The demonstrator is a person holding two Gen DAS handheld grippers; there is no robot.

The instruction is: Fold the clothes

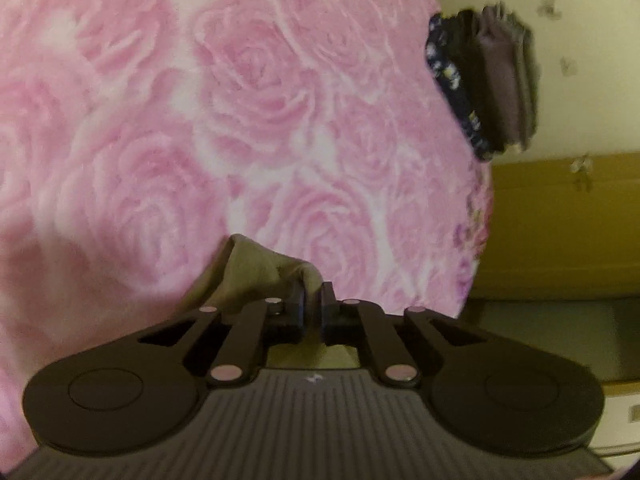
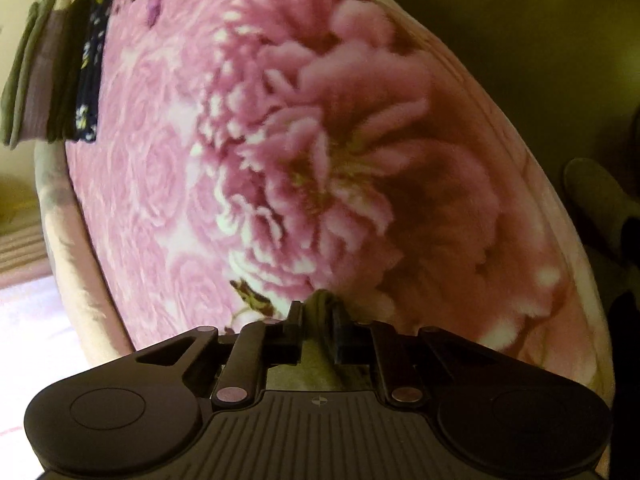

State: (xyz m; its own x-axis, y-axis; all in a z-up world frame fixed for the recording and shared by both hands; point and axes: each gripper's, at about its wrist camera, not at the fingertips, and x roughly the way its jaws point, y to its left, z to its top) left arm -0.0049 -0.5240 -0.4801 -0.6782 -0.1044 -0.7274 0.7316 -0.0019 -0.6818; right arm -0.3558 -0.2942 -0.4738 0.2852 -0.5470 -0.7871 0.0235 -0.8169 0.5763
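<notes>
Left fingers: the left gripper (image 1: 311, 300) has its fingers drawn nearly together, clamped on a bunched edge of an olive-tan garment (image 1: 256, 270).
Right fingers: the right gripper (image 2: 318, 314) is likewise pinched on a small tuft of the same olive cloth (image 2: 320, 300), which runs down between the fingers toward the camera.
Garment position: held off the bed by both grippers; most of it hangs below the views, so its shape and how much is folded cannot be told.
Surface beyond: a pink rose-print blanket (image 1: 240, 100) covers the bed, with nothing else lying on the part in front of the fingers.
Done so far: a stack of folded clothes (image 1: 484, 84) sits at the far edge of the bed, in dark floral, mauve and green layers, so several pieces look finished.
Left to do: this garment probably has yet to be spread and folded, then added to the stack.
Hand pose: both grippers are tilted well over, the bed standing steeply slanted in each view, and they point across it toward the stack.
</notes>
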